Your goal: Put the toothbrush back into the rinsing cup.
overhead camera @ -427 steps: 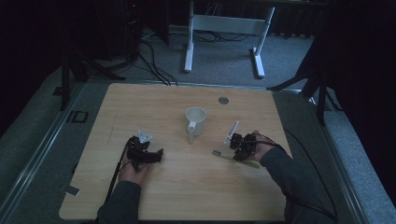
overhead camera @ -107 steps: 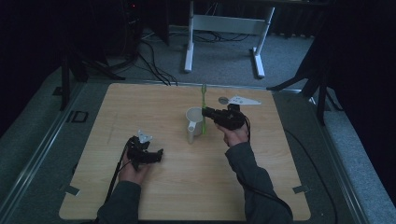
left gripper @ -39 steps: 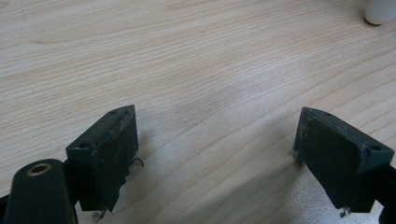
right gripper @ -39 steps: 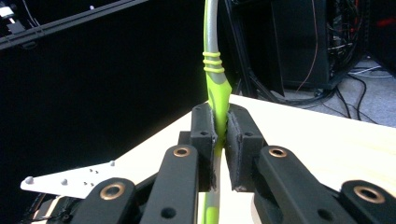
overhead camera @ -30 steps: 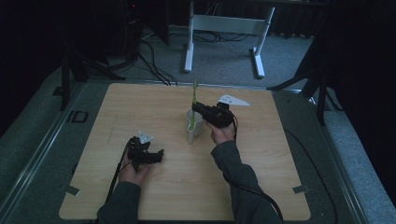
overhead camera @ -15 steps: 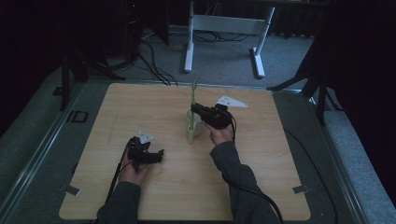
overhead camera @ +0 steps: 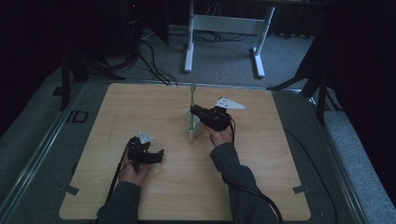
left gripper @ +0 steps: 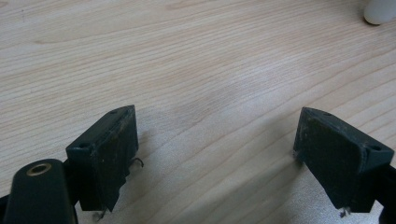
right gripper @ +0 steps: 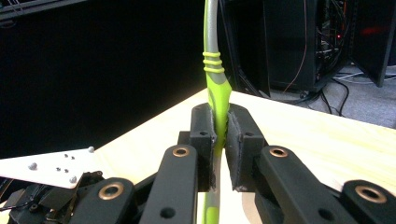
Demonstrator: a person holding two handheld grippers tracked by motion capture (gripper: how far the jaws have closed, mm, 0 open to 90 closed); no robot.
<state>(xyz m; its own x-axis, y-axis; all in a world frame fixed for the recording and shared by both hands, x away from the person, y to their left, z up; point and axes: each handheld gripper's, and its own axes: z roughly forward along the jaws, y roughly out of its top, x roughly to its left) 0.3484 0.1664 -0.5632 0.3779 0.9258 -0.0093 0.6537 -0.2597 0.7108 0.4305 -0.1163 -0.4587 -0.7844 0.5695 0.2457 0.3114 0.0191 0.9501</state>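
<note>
Toothbrush stands nearly upright with its lower end down inside the cup near the middle of the tabletop; whether it touches the bottom I cannot tell.

At the left, the left hand-held gripper rests low on the wood, well apart from the cup. In the left gripper view its jaws stand wide with bare wood between them, and the cup's base shows far off at the top right.

At the right, the right hand-held gripper reaches in level from the cup's right side, so the long axis of the toothbrush runs square across its pads, which are clamped tight on the green handle.

The right hand is much the nearer. I judge that letting go here would leave the brush leaning on the rim.
</note>
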